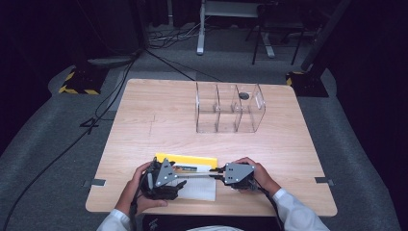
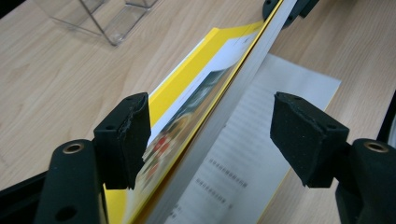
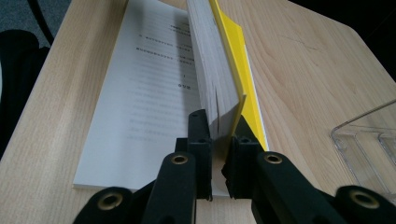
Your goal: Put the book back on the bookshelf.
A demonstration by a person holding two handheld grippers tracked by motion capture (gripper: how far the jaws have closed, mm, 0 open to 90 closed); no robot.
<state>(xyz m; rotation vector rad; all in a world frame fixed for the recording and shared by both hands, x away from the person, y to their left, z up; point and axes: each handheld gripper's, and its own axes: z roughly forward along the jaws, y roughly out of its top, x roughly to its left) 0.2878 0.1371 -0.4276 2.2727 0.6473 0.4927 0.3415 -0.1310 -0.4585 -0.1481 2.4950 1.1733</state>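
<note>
A light wooden tabletop (image 1: 144, 125) carries everything, and its near edge serves as the landmark. Toward the far side of the tabletop, well apart from that edge, stands a clear plastic organizer (image 1: 229, 114) with three compartments; a small dark round thing (image 1: 244, 96) shows at its right-hand compartment, though whether it lies inside or behind cannot be told.

Close to the near edge lies an open yellow-covered book (image 1: 187, 161). One stack of white printed pages (image 3: 144, 93) lies flat on the tabletop, while a thick block of pages with the yellow cover (image 3: 233, 60) stands raised on edge above it, the cover side turned away from the near edge.

The right tongs (image 3: 219, 140), held in the person's right hand (image 1: 260, 173), are closed tight on one end of the raised block, both black jaws pressing pages and cover together.

The left tongs (image 2: 210, 130), held in the person's left hand (image 1: 137, 187) at the book's other end, stand wide open; the raised block runs between the jaws, the left one just beside the printed cover, the right one well clear over the flat page, gripping nothing.
</note>
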